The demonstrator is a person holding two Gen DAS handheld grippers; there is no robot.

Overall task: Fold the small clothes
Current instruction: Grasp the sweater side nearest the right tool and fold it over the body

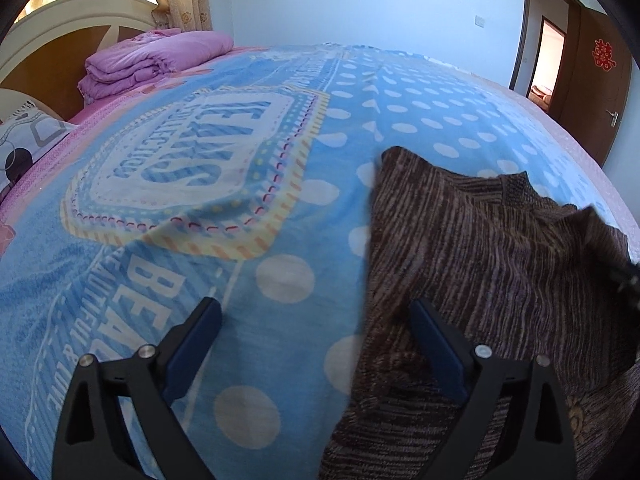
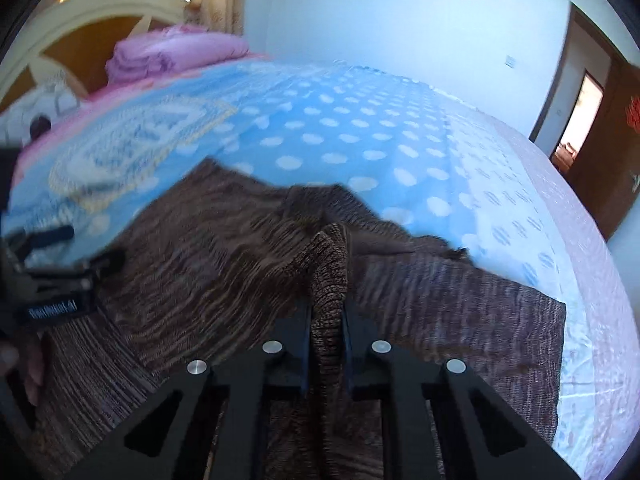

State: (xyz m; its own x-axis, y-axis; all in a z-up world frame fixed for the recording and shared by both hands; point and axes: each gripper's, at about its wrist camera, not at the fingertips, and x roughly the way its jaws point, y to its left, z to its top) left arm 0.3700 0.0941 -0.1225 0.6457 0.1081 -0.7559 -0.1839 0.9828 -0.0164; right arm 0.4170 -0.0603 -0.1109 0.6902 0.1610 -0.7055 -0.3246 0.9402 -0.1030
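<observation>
Brown striped knit garment [image 1: 492,264] is lying on the bed, over the blue dotted blanket [image 1: 280,184], and it is spreading in front of both tongs. Left tongs [image 1: 316,320] are standing spread wide: the right finger is hovering above the left edge of the garment, the left finger above the bare blanket, and nothing is between them. Right tongs [image 2: 328,320] are pressed together and are pinching a ribbed fold [image 2: 330,276] of the garment, which is rising up from the flat part. Far beyond the left tongs, to the left, a folded pink quilt [image 1: 156,60] is resting near the headboard [image 1: 60,40].
</observation>
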